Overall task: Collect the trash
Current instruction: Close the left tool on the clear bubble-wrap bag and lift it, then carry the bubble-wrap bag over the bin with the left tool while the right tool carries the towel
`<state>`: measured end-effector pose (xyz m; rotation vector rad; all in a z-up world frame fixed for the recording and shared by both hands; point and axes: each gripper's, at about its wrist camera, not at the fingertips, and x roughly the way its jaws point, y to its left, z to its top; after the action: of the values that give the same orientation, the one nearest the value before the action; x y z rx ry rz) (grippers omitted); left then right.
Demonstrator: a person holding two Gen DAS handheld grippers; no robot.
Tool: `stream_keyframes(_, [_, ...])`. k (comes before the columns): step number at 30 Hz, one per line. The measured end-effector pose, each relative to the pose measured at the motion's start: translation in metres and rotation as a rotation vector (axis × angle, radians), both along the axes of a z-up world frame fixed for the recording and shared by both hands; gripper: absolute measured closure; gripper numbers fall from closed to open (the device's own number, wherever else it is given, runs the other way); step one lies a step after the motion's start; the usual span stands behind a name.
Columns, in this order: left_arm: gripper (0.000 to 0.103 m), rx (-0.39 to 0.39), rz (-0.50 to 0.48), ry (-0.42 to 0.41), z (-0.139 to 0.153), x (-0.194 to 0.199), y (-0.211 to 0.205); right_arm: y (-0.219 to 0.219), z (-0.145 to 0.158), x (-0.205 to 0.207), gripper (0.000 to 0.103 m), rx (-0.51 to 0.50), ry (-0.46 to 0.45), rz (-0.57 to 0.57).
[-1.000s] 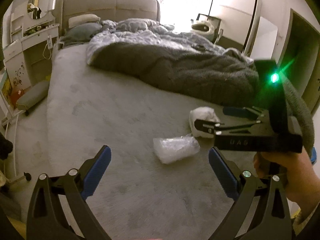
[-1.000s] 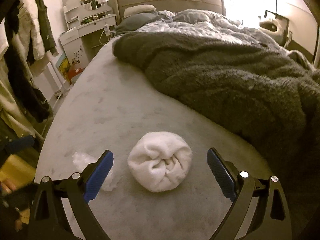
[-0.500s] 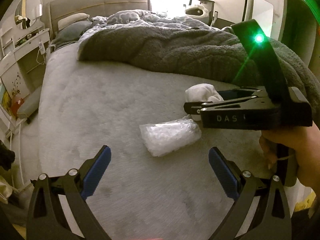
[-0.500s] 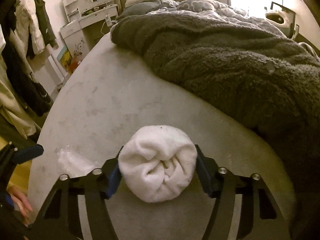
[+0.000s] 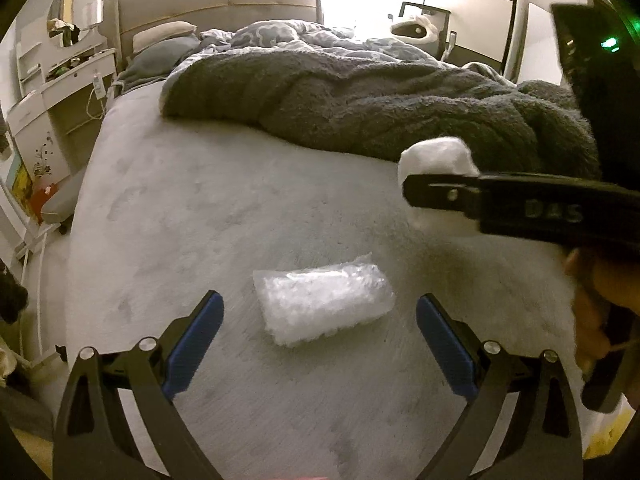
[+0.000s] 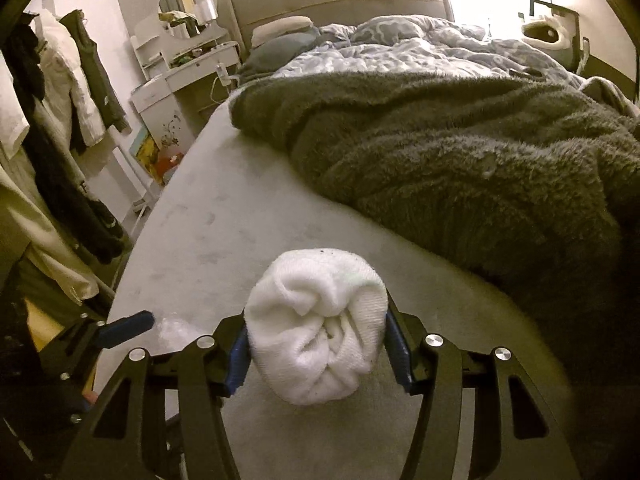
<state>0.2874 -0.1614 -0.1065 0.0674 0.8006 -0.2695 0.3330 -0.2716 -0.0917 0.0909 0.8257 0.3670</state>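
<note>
The right tongs [image 6: 318, 354] are clamped on a white balled-up cloth wad [image 6: 318, 330], their blue pads [image 6: 239, 364] pressing into both of its sides, and the wad is held just above the grey bed surface [image 6: 224, 216]. In the left wrist view the same wad [image 5: 438, 158] shows only in part, its lower half hidden behind the black body of the right tongs [image 5: 520, 208]. The left tongs [image 5: 320, 346] stand wide apart, gripping nothing. A crumpled clear plastic bag [image 5: 324, 304] lies flat on the bed just ahead of them, between the lines of the two fingers [image 5: 194, 340] and touching neither. Whether the bag holds anything cannot be made out through its wrinkled film. From the right wrist view only a pale corner of the bag [image 6: 176, 330] shows, left of the tongs, beside a blue fingertip of the left tongs [image 6: 126, 326]. A dark fuzzy blanket [image 6: 460, 168] is heaped beyond and to the right
</note>
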Motion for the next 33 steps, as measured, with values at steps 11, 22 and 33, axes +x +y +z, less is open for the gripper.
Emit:
stream_keyframes(11, [0.024, 0.001, 0.043, 0.041, -0.014, 0.015, -0.007, -0.023, 0.027, -0.015, 0.046, 0.023, -0.07, 0.006])
stream_keyframes(22, [0.035, 0.008, 0.054, 0.009, -0.012, 0.012, -0.009, -0.031, 0.04, -0.033, 0.046, 0.007, -0.114, 0.043])
stream_keyframes(33, [0.035, -0.023, 0.07, -0.042, -0.001, -0.022, 0.004, -0.039, 0.045, -0.059, 0.046, 0.059, -0.117, 0.003])
